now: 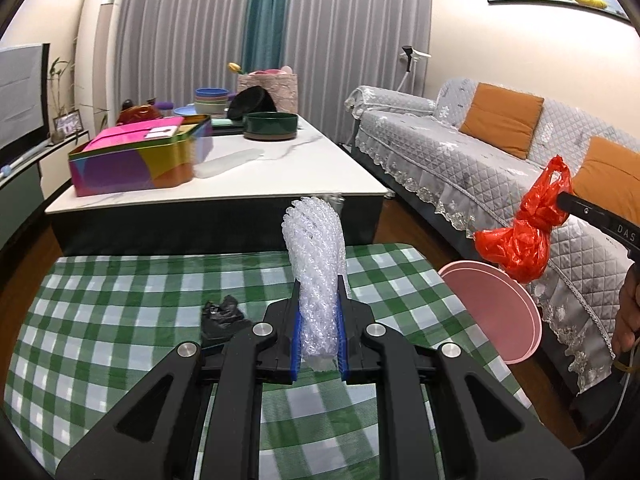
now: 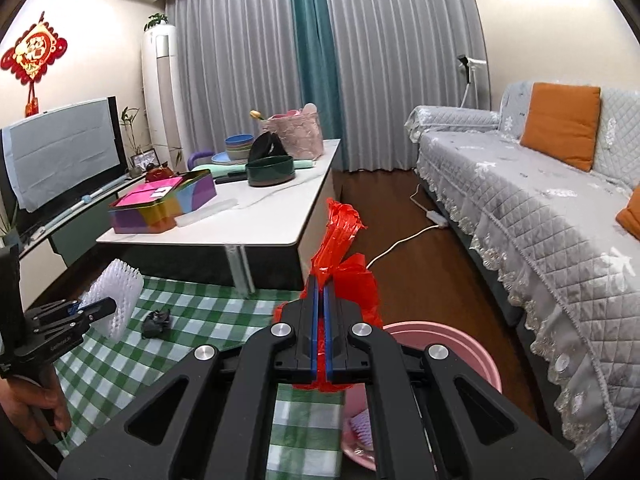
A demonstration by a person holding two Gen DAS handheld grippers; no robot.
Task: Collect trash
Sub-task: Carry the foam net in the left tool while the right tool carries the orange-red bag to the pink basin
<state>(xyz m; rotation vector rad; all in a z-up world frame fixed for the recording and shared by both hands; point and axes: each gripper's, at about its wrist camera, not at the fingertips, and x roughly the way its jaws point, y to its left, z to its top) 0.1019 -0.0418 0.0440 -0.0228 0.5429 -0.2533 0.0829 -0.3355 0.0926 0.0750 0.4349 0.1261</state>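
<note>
Left gripper jaws clamp bubble wrap (upright) above the checked cloth.

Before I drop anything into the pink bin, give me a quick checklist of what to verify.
1. Left gripper shut on bubble wrap: ok.
2. Right gripper shut on red plastic bag: ok.
3. Pink bin mouth unobstructed: ok; a pink item already lies inside.
4. Red bag over the bin: ok, it hangs just above the rim.
5. Bubble wrap over the bin: not ok, still above the checked cloth.
6. Black scrap collected: not ok.
</note>
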